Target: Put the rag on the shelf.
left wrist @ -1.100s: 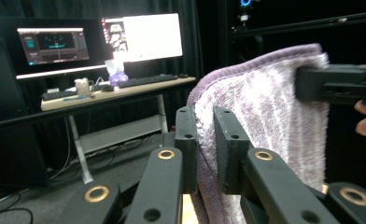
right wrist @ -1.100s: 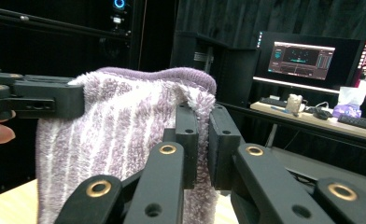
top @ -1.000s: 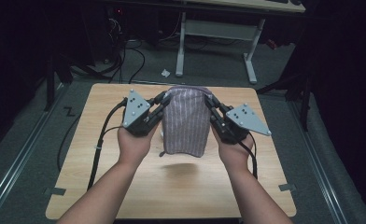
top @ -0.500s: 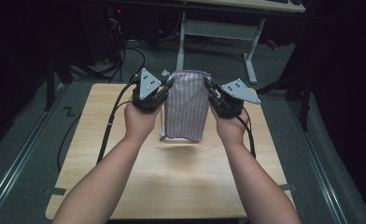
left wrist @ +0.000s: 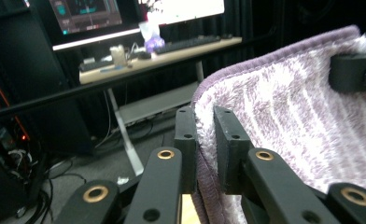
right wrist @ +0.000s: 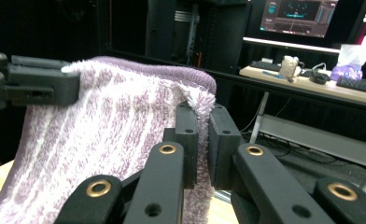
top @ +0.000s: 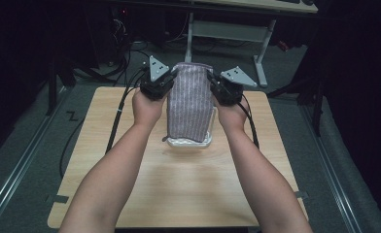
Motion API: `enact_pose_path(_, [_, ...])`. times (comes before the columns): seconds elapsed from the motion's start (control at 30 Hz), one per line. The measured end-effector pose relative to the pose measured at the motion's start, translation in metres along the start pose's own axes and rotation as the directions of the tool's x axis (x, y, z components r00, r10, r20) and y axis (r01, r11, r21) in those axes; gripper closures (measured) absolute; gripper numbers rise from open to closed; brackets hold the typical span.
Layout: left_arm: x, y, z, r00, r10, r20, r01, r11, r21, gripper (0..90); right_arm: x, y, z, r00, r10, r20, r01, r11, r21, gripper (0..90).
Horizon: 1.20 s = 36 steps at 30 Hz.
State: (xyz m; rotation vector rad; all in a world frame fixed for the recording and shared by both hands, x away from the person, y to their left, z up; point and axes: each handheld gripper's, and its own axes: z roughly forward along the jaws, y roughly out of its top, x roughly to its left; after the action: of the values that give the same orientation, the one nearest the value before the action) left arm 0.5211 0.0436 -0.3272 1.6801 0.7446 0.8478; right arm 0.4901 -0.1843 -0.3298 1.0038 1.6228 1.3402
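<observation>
Item: striped purple towel (top: 191, 104). It is hanging upright above the middle of the far half of the wooden table (top: 179, 179), stretched between two grippers at its top corners. Its lower edge is dangling over a clear shallow container (top: 187, 141) that is sitting on the table; whether the cloth is touching the container cannot be told.

Left gripper (top: 165, 81): it is clamping the towel's upper left corner. In the left gripper view its jaws are closing tight on the purple hem, with fluffy pile bulging on either side of them (left wrist: 203, 140). The left hand (top: 147, 104) is wrapping the gripper body from below, forearm reaching forward and slightly inward from the bottom of the high view, wrist raised. A grey three-cornered plate is tilting up on top.

Right gripper (top: 213, 83): it is pinching the upper right corner. In the right gripper view its jaws are pressing together on the folded hem (right wrist: 200, 135). The right hand (top: 231, 112) is mirroring the left, forearm angling inward, wrist raised.

Both hands are being held level with each other, well above the tabletop, with the towel's top edge running straight between them.

Surroundings: a desk with monitors (right wrist: 298, 16) and a keyboard (left wrist: 190, 43) is standing beyond the table.
</observation>
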Motion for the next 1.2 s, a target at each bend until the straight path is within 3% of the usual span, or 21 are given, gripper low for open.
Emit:
enact_pose_path(0.07, [0.002, 0.0, 0.005, 1.0, 0.002, 0.0, -0.002, 0.9998, 0.021, 80.4, -0.001, 0.001, 0.004, 1.0, -0.007, 0.003, 0.007, 1.0, 0.005, 84.7])
enact_pose_path(0.23, [0.01, -0.006, 0.024, 0.9958, -0.091, 0.011, 0.089, 0.9934, 0.072, 80.1, -0.007, 0.003, 0.028, 0.9978, -0.058, 0.032, 0.055, 0.995, 0.081, 84.6])
enact_pose_path(0.37, [0.006, -0.014, 0.036, 0.9982, -0.06, -0.001, 0.059, 0.9895, 0.132, 79.8, -0.014, -0.007, 0.045, 0.9949, -0.087, 0.052, 0.078, 0.986, 0.149, 84.4])
enact_pose_path(0.43, [0.007, -0.017, 0.04, 0.9975, -0.071, -0.009, 0.071, 0.9843, 0.162, 78.8, -0.018, -0.011, 0.052, 0.9977, -0.061, 0.031, 0.054, 0.98, 0.192, 82.3])
enact_pose_path(0.5, [0.01, -0.02, 0.042, 0.9943, -0.106, -0.013, 0.106, 0.9768, 0.186, 74.2, -0.02, -0.014, 0.055, 0.9993, -0.028, 0.026, 0.021, 0.976, 0.218, 74.8])
enact_pose_path(0.57, [0.013, -0.022, 0.04, 0.9891, -0.145, -0.022, 0.147, 0.9741, 0.172, 63.7, -0.021, -0.014, 0.055, 0.9994, -0.011, 0.034, 0.003, 0.976, 0.216, 67.1])
enact_pose_path(0.7, [0.014, -0.022, 0.034, 0.9858, -0.167, -0.015, 0.167, 0.973, 0.159, 59.6, -0.021, -0.011, 0.051, 0.9998, -0.002, 0.02, -0.002, 0.979, 0.203, 65.2])
enact_pose_path(0.87, [0.006, -0.019, 0.024, 0.988, -0.154, 0.006, 0.152, 0.9789, 0.137, 57.9, -0.014, -0.013, 0.045, 0.9997, -0.025, 0.004, 0.023, 0.977, 0.212, 63.8])
enact_pose_path(1.03, [-0.001, -0.016, 0.011, 0.9837, -0.174, 0.044, 0.167, 0.9768, 0.134, 58.1, -0.006, -0.016, 0.036, 0.9993, -0.037, -0.008, 0.038, 0.976, 0.214, 60.2])
enact_pose_path(1.2, [-0.008, -0.011, -0.001, 0.9856, -0.164, 0.042, 0.158, 0.98, 0.121, 55.5, -0.003, -0.015, 0.023, 0.9997, -0.023, -0.009, 0.024, 0.978, 0.208, 57.7])
